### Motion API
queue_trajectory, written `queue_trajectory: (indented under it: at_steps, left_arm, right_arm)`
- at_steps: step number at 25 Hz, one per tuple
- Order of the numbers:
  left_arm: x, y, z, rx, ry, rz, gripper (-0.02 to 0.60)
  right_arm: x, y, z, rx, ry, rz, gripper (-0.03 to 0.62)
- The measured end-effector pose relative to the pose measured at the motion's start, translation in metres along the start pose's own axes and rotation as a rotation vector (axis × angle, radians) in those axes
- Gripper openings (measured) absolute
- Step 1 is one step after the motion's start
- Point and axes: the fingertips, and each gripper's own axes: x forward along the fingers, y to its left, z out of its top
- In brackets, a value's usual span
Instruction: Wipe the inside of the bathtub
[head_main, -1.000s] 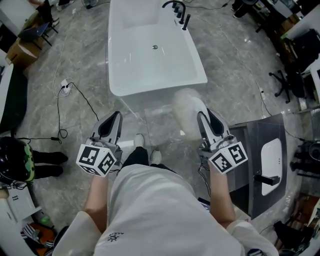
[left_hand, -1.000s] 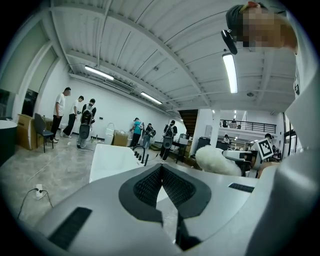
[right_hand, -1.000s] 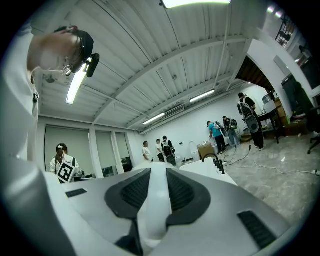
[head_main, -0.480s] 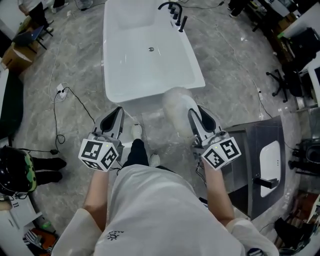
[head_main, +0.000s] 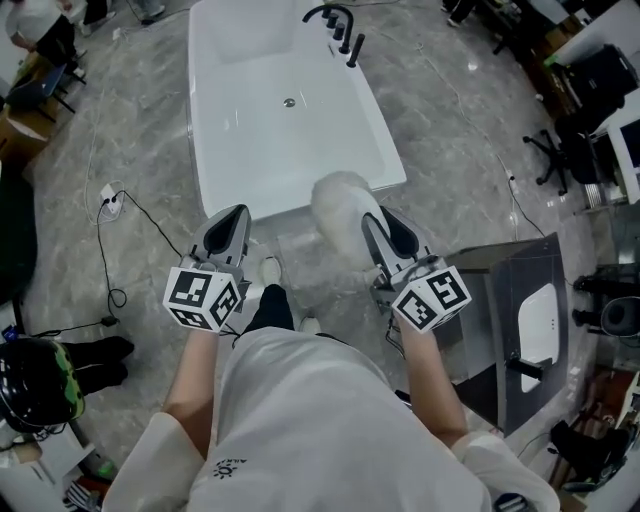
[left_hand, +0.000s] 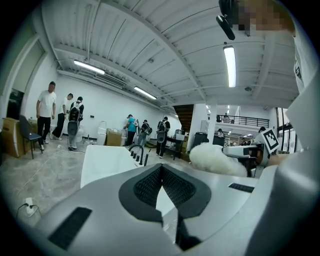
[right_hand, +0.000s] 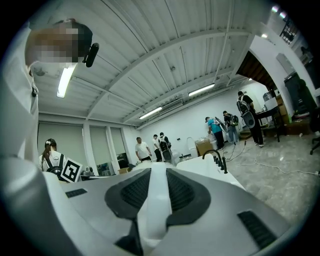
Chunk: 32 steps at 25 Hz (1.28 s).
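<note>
The white bathtub (head_main: 290, 110) stands on the grey stone floor ahead of me, with a black faucet (head_main: 340, 25) on its far right rim and a drain (head_main: 289, 102) in its bottom. My right gripper (head_main: 372, 218) is shut on the white handle (right_hand: 156, 187) of a fluffy white duster (head_main: 340, 205), whose head hangs over the tub's near right corner. My left gripper (head_main: 238, 212) is shut and holds nothing, just short of the tub's near rim. The left gripper view shows the tub (left_hand: 107, 160) and the duster (left_hand: 217, 159) beyond the closed pads.
A grey metal cabinet with a small basin (head_main: 520, 300) stands at my right. A cable and socket strip (head_main: 108, 195) lie on the floor at the left. An office chair (head_main: 560, 150) is at the far right. Several people (left_hand: 75, 120) stand beyond the tub.
I have stepped closer to the tub. Both grippers moved forward, and the duster head now reaches the tub's near right corner. Neither gripper changed its grip.
</note>
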Motion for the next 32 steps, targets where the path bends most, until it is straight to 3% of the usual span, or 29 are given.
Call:
queue_trajectory:
  at_steps: [14,25,32]
  left_arm:
    - [0.067,0.094,0.020,-0.059,0.022,-0.058,0.011]
    - [0.093,0.170,0.012,-0.086,0.058,-0.032,0.011]
    - [0.112,0.182,0.004,-0.114,0.079,0.029,0.011]
  right_arm:
    - [0.117,-0.018,0.011,0.000,0.053,-0.024,0.098]
    - [0.207,-0.026,-0.009,0.043,0.141,0.023,0.100]
    - [0.242,-0.053,-0.018,0.049,0.215,0.101,0.100]
